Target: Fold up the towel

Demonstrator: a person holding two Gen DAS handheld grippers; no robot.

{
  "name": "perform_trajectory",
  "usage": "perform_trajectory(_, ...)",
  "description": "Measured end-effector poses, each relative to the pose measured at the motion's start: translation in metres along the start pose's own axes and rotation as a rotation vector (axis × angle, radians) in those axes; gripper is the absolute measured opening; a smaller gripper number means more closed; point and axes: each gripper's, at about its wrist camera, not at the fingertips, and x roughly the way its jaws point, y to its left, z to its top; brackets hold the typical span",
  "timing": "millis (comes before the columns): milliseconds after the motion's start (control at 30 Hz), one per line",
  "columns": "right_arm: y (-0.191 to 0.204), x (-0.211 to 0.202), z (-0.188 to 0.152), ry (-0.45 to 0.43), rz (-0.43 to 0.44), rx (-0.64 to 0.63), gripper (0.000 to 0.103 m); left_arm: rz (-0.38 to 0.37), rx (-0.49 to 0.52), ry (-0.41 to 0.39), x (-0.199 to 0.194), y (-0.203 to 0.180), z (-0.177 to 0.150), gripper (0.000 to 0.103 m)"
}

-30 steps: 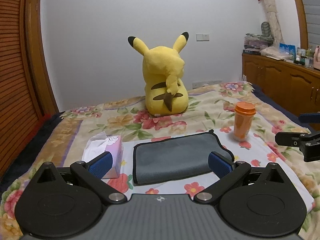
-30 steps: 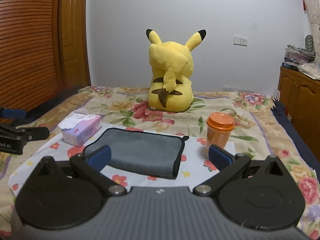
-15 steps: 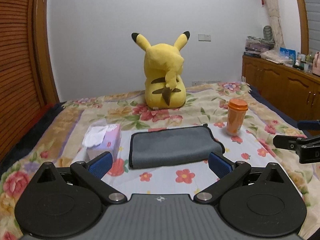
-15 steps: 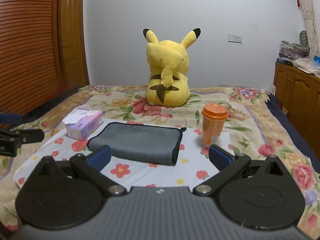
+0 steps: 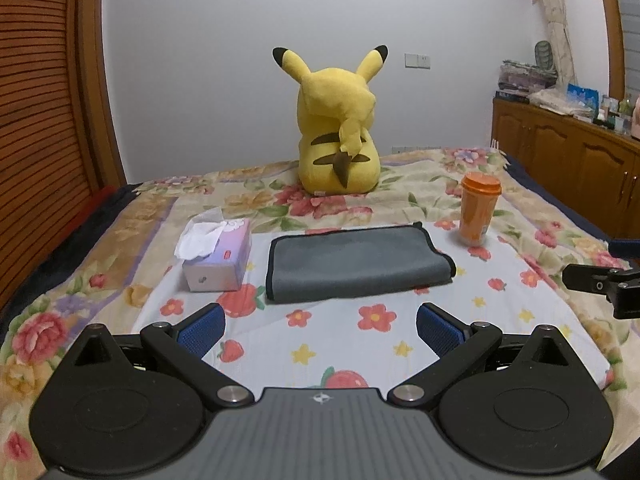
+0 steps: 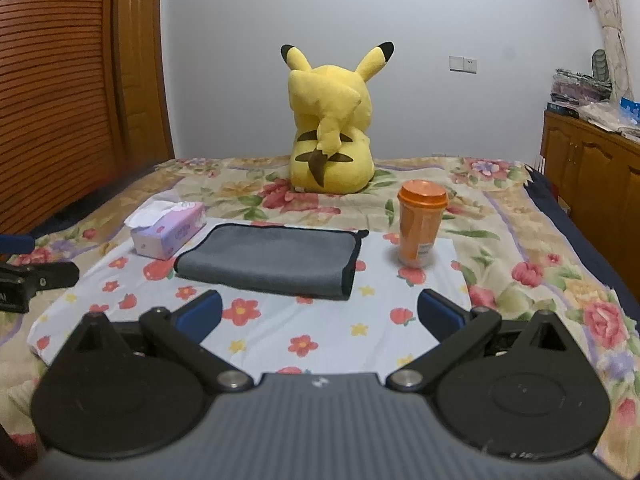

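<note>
On top of the big flowery bed (image 5: 400, 196) lies a light sheet with little flowers (image 5: 360, 344), and the gray towel (image 5: 356, 266) rests flat in the middle of it. It looks folded at least once, because black edges stack up at its right end, so I think most of the job is done, or maybe one more fold is left. At the far end sits a big yellow plush toy (image 5: 338, 128) with its back to us, well away from the towel. A tissue box (image 5: 218, 254) stands just beside the towel on the left, and an orange cup (image 5: 478, 210) stands near its right side. If another fold comes, the cup could tip over and the box could get bumped. The left gripper (image 5: 320, 328) hangs in front of the towel with its blue pads wide apart and nothing between them. The right gripper (image 6: 320, 314) is also spread wide and holds nothing. Neither one touches the towel.
</note>
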Motion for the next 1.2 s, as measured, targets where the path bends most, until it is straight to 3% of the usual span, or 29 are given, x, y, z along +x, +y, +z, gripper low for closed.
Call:
perform_trajectory(667, 0.007, -0.002, -0.025, 0.041, 0.001, 0.015, 0.103, -0.005, -0.013, 0.071, 0.012, -0.009, -0.041, 0.103)
perform_trajectory(1200, 0.011, 0.004, -0.037, 0.062, -0.026, 0.028, 0.103, 0.0, -0.037, 0.043, 0.009, -0.008, -0.056, 0.103)
